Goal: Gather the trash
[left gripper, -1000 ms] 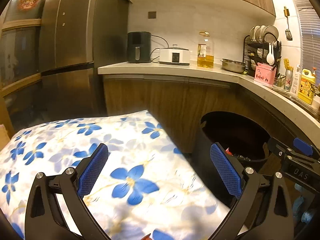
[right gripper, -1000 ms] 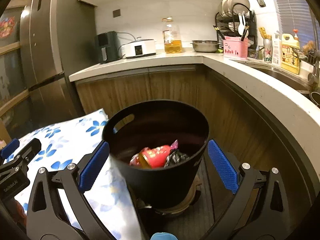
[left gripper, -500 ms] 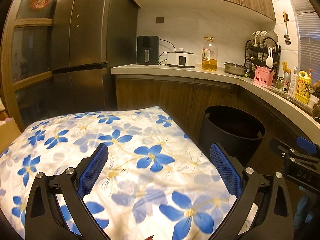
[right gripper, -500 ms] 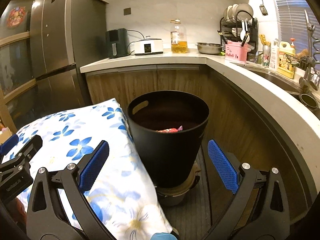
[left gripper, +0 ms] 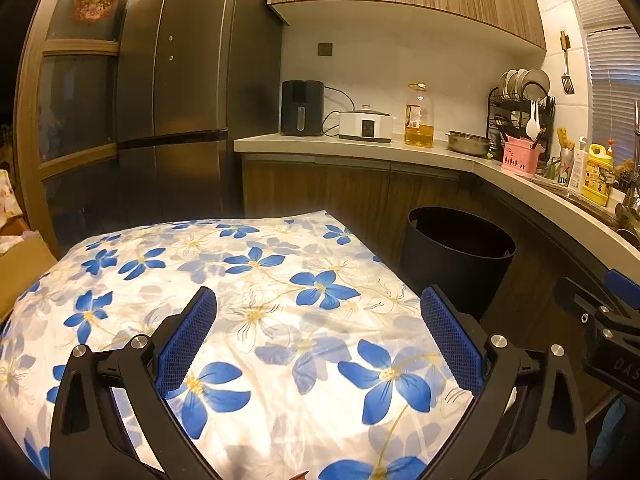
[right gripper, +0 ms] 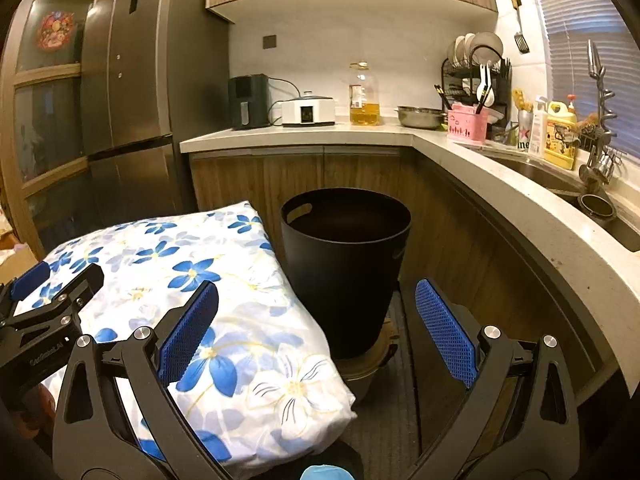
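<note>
Both claws are sitting higher and farther back than a second ago. Left claw [left gripper: 316,344] is hovering spread over the blue-flowered cloth [left gripper: 256,288]; right claw [right gripper: 316,336] is gaping empty before the black trash bin [right gripper: 346,264], just beside the cloth.

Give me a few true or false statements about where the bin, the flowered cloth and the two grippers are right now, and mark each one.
1. The black bin stands on the floor right of the flowered cloth. True.
2. The left gripper is shut on a piece of trash. False: its jaws stand wide apart with nothing between them.
3. The right gripper is open and empty. True.
4. The oil bottle lies inside the bin. False: it stands upright on the counter.
5. Trash lies on top of the cloth. False: none shows there.
</note>
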`<state>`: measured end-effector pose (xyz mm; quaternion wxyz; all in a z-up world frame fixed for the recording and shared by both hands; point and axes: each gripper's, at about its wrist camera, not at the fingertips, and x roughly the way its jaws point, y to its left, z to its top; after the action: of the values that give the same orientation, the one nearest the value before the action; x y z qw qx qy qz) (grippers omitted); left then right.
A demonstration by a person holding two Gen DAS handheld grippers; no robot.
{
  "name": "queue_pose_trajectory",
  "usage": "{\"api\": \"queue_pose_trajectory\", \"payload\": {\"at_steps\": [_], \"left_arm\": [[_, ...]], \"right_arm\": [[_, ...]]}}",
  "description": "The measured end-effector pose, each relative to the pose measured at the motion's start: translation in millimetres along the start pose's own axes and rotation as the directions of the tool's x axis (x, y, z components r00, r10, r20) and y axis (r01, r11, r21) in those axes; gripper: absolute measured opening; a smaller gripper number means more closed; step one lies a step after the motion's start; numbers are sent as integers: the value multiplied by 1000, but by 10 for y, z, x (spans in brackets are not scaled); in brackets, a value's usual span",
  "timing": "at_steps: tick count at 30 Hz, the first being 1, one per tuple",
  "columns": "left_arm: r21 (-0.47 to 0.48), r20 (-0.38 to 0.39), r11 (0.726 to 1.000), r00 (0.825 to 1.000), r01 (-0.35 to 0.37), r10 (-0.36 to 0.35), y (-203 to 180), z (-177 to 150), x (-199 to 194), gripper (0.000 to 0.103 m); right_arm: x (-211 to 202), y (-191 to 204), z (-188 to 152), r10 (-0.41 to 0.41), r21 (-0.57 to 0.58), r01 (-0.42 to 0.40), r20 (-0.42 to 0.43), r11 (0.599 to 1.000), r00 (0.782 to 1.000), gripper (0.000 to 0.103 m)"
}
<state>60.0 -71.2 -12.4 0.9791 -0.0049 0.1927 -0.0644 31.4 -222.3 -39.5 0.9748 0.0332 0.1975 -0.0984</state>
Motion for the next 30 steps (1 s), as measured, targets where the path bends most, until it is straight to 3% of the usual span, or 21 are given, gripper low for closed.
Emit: {"api": "queue_pose_trajectory", "payload": {"at_steps": [30], "left_arm": [[-10,-2,1000,1000,-27,27,96,-52,-172,97]], "right_arm": [[-220,210,-85,33,-30,-32,14,999,999,98]]}}
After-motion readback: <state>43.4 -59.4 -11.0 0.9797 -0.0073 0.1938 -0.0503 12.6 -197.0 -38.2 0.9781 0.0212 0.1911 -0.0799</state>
